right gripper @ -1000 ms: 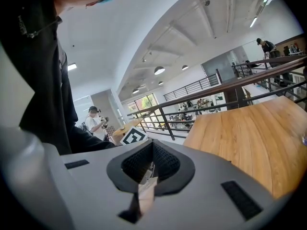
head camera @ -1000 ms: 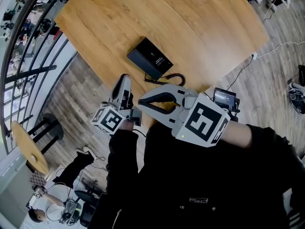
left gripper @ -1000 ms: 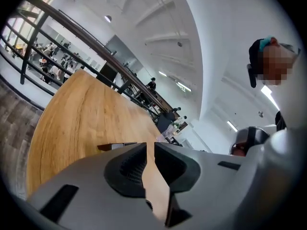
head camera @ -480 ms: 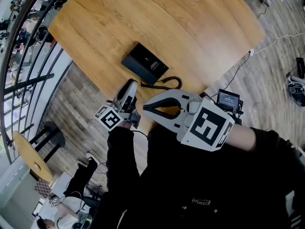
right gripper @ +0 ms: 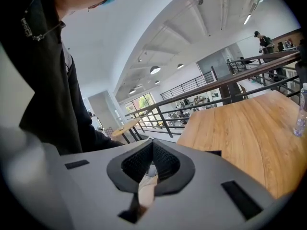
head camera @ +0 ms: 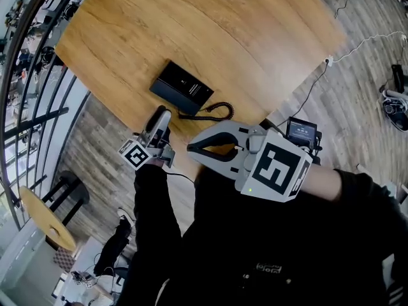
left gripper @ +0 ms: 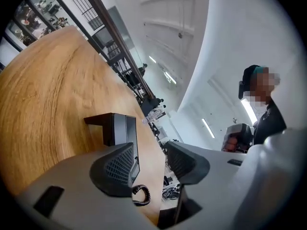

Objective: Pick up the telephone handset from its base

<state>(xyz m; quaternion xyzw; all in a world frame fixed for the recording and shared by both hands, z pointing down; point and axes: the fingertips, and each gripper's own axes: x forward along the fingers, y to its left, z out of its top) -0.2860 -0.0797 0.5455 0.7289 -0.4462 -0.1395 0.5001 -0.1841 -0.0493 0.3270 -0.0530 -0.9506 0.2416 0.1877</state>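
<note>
A black telephone (head camera: 182, 87) lies near the front edge of the wooden table (head camera: 255, 24), with its handset resting on the base and a coiled cord (head camera: 213, 113) trailing to its right. My left gripper (head camera: 160, 118) hovers at the table edge just short of the phone. In the left gripper view its jaws are opening with nothing between them; the left gripper (left gripper: 152, 161) looks at the telephone (left gripper: 117, 128) and the cord (left gripper: 140, 194) just ahead. My right gripper (head camera: 190, 148) hangs lower, off the table edge, and the right gripper (right gripper: 152, 150) has its pads touching, empty.
A black railing (head camera: 38, 62) runs along the left of the table. A small round table (head camera: 39, 214) stands on the floor below. A white cable (head camera: 357, 46) lies on the floor at right. A clear bottle (right gripper: 301, 114) stands on the far table side.
My left gripper has sunk toward the table edge beside the phone and its jaws have spread apart. The right gripper has drifted only slightly and stays shut.
</note>
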